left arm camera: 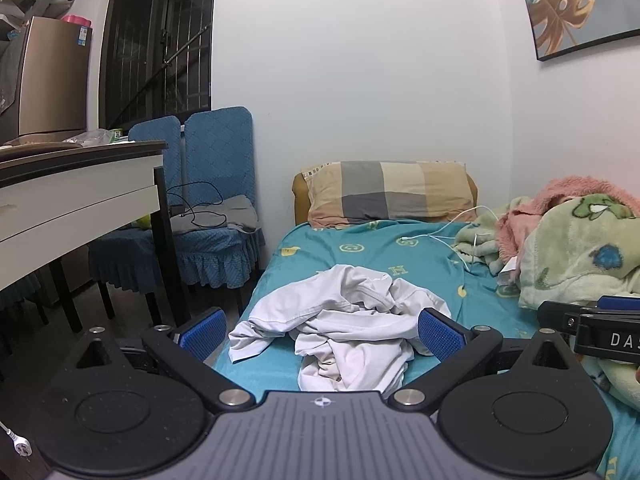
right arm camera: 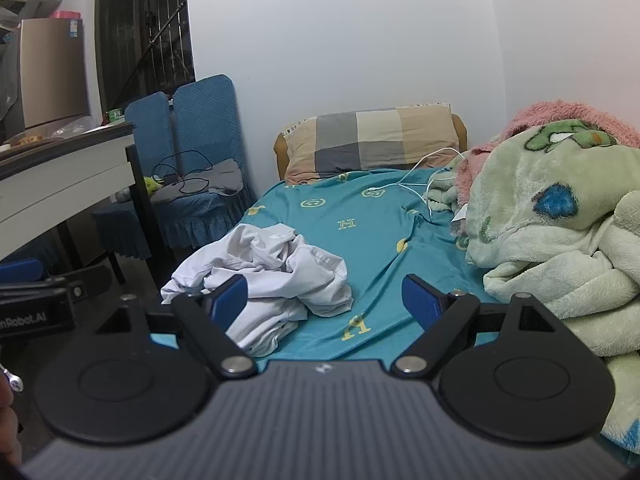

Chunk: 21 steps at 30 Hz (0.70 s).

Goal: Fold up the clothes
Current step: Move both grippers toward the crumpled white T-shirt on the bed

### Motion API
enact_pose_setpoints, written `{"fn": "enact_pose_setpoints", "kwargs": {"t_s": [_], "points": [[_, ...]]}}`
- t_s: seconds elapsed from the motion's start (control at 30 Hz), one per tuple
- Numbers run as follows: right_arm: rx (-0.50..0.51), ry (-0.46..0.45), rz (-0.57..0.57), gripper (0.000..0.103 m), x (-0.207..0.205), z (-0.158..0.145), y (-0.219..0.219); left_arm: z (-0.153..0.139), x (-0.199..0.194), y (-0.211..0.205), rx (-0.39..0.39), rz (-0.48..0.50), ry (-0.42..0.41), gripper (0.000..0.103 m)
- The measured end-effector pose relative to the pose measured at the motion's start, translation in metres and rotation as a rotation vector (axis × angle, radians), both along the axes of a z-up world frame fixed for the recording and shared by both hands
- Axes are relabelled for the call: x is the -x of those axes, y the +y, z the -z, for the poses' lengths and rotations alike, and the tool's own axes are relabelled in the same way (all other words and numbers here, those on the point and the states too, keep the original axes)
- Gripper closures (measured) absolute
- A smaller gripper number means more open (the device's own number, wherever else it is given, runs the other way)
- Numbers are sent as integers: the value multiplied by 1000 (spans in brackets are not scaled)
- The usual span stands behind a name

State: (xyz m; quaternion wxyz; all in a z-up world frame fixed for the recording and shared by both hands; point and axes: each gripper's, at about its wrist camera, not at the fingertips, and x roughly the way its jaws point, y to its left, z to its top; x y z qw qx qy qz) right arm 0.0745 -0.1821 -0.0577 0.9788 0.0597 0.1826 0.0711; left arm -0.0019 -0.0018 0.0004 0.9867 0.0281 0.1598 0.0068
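My left gripper [left arm camera: 321,332] and right gripper [right arm camera: 324,300] hover with jaws wide, holding nothing. A crumpled shirt [left arm camera: 344,320] lies on the bed [left arm camera: 360,244], below the pillow [left arm camera: 388,192].

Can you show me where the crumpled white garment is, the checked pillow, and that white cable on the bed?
white garment [left arm camera: 344,312], left wrist view, middle of the crumpled pile.
checked pillow [left arm camera: 390,192], left wrist view, centre of its front face.
white cable [right arm camera: 416,170], right wrist view, the stretch lying across the teal sheet.
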Motion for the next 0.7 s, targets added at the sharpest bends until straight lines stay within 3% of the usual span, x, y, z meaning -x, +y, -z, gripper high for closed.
{"fn": "enact_pose_setpoints", "kwargs": {"t_s": [0.33,0.7], "points": [[4,-4,-4,17,-2,0,-3,-2,-2,6,38,-5,18,0],[21,-18,-17,17,3,-4,2,4,-6,7,30,-14,27,0]]}}
